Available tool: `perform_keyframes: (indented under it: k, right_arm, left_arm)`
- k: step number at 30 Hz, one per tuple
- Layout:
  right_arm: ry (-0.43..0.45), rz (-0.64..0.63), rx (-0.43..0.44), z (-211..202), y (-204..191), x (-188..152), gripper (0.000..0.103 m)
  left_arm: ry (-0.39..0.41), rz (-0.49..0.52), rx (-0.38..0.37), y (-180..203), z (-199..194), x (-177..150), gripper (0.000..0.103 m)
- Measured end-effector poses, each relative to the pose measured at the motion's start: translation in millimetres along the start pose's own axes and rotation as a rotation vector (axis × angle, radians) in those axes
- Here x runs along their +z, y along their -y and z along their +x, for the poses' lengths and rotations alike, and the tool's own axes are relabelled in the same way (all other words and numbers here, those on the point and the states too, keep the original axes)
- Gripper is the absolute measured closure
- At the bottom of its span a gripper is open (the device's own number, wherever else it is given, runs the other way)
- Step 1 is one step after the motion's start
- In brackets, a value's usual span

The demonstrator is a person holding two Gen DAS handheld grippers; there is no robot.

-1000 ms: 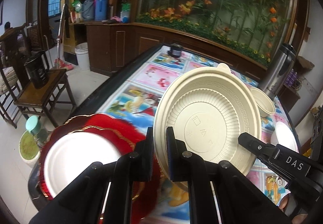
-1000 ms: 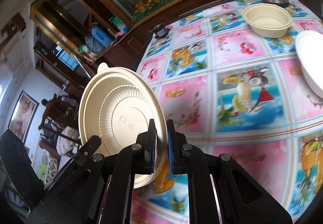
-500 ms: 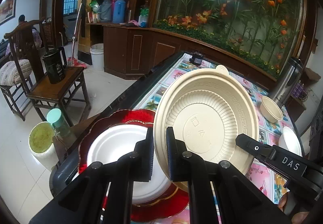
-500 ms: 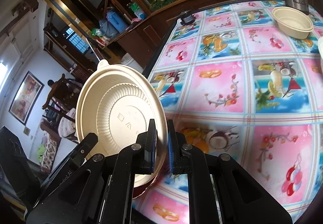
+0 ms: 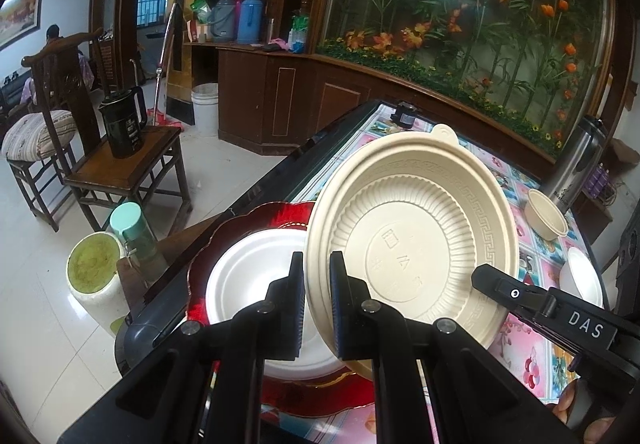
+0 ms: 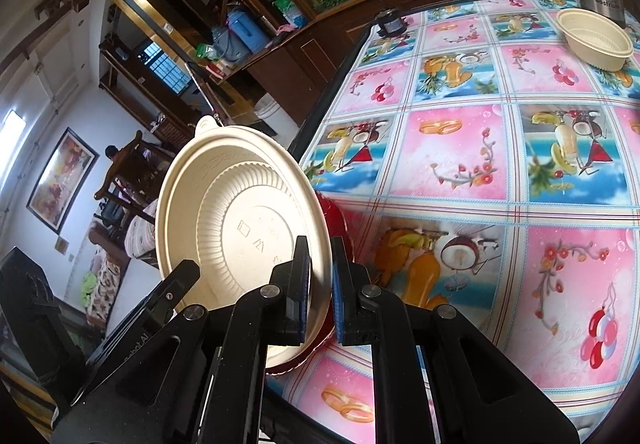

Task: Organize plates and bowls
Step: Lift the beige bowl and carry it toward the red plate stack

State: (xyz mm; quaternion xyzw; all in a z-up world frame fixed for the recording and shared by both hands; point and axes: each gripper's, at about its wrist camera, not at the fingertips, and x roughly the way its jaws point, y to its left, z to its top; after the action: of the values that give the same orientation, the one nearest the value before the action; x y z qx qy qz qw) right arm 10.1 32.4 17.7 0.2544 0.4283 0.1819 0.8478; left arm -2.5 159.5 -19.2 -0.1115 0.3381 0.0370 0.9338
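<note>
Now both grippers clamp beige plate; tilted.

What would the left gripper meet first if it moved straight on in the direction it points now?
Probably the white plate on the red plate. The left gripper, shut on the beige plate's rim, points down toward them; depth is unclear.

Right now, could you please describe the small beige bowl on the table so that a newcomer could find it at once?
Start at the table with the pink-and-blue fruit-print cloth and look to its far end, where a tall steel flask stands. The small beige bowl sits upright just in front of it. Unlike the white bowl nearer, it is cream with ribbed walls.
</note>
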Motion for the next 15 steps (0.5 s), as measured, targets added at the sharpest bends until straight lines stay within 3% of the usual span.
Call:
perform_keyframes:
  k: [15]
  right_arm:
    - [-0.035, -0.038, 0.017, 15.7, -16.5, -4.7, 0.093]
  left_arm:
    - [-0.002, -0.018, 0.048, -13.6, 0.2, 0.3, 0.093]
